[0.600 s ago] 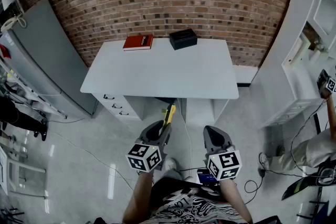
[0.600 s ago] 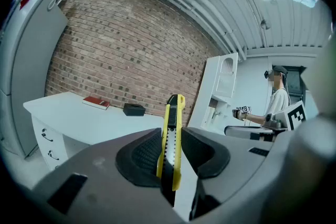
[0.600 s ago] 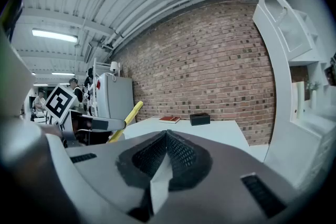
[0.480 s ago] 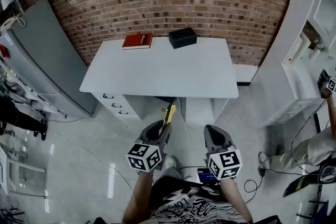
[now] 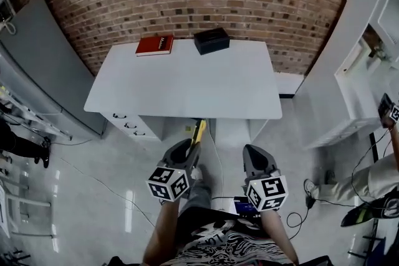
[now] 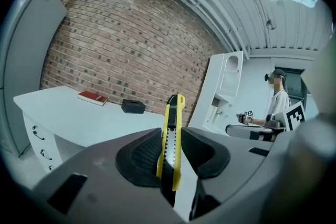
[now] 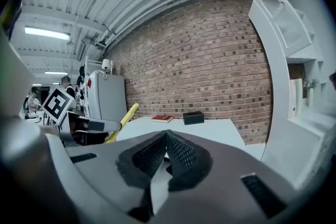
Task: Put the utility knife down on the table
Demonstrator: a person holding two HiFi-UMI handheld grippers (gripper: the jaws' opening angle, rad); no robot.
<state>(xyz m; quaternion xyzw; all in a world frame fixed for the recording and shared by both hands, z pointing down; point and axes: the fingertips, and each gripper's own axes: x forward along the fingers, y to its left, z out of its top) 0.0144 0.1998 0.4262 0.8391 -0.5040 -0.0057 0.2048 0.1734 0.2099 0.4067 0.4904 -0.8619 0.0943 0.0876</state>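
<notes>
My left gripper (image 5: 190, 149) (image 6: 170, 147) is shut on a yellow utility knife (image 5: 198, 131) (image 6: 171, 139), whose tip sticks out forward toward the near edge of the white table (image 5: 187, 87) (image 6: 79, 118). The knife (image 7: 122, 119) also shows at the left in the right gripper view. My right gripper (image 5: 252, 157) (image 7: 167, 152) hangs beside the left one, shut with nothing between its pads. Both grippers are in front of the table, above the floor.
A red book (image 5: 154, 45) (image 6: 93, 97) and a black box (image 5: 211, 40) (image 6: 133, 106) lie at the table's far edge by the brick wall. Drawers (image 5: 128, 126) sit under the table's left side. A grey cabinet (image 5: 37, 65) stands left, white shelving (image 5: 368, 53) right.
The view has shifted closer to the table. Both grippers keep their hold and spacing, with the knife still in the left one.
</notes>
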